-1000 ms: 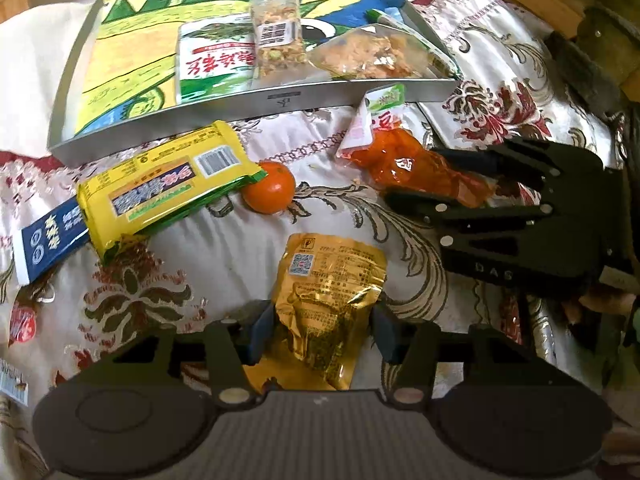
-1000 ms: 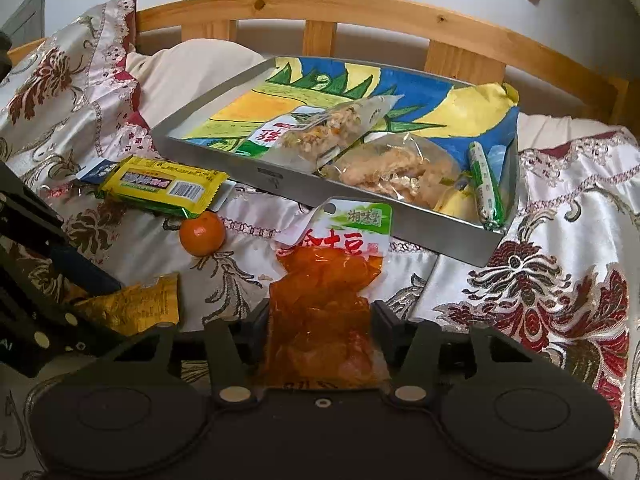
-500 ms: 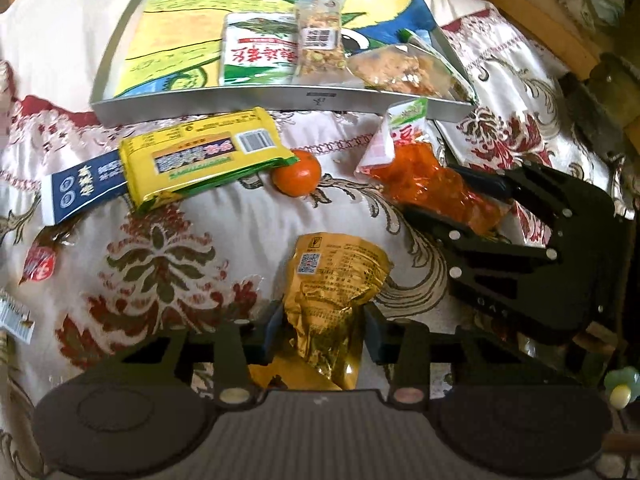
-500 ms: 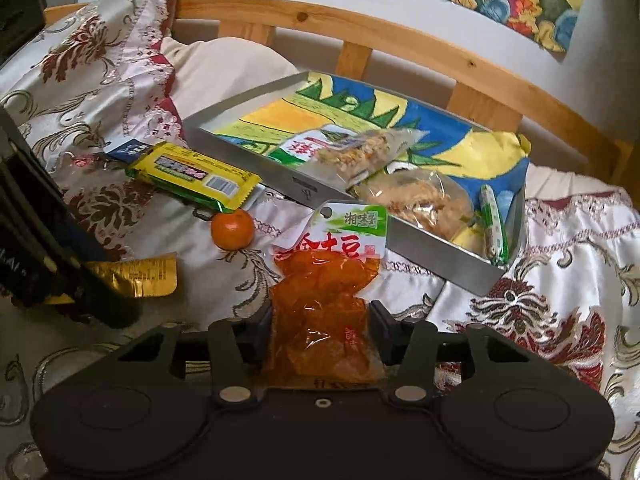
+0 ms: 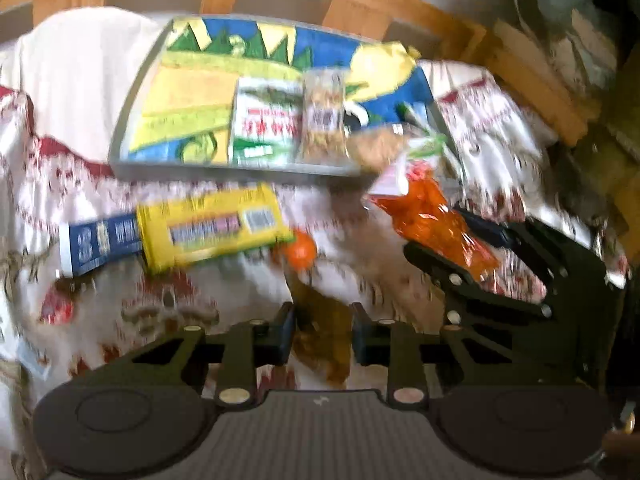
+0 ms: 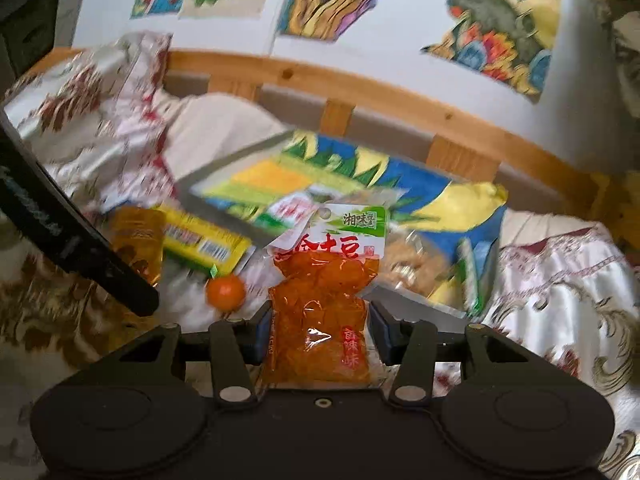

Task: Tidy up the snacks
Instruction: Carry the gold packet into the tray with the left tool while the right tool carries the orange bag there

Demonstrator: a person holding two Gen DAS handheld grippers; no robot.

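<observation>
My left gripper [image 5: 323, 334] is shut on a gold foil snack pouch [image 5: 324, 340], lifted off the bedspread; the pouch also shows in the right wrist view [image 6: 138, 240]. My right gripper [image 6: 320, 330] is shut on an orange snack bag [image 6: 320, 320] with a white and green header, held up in the air; it also shows in the left wrist view [image 5: 436, 224], with the right gripper [image 5: 460, 248] at the right. The grey tray [image 5: 132, 132] with a colourful liner lies beyond and holds several snack packs. Both views are blurred.
A yellow packet [image 5: 212, 232], a blue packet [image 5: 100, 240] and a small orange fruit [image 5: 302, 250] lie on the flowered bedspread before the tray. A small red packet [image 5: 56, 308] lies at the left. A wooden bed rail [image 6: 400, 96] runs behind the tray.
Both grippers have lifted with their packs and tilted up, so the bed rail and wall come into view. The orange bag now hangs clear of the bedspread.
</observation>
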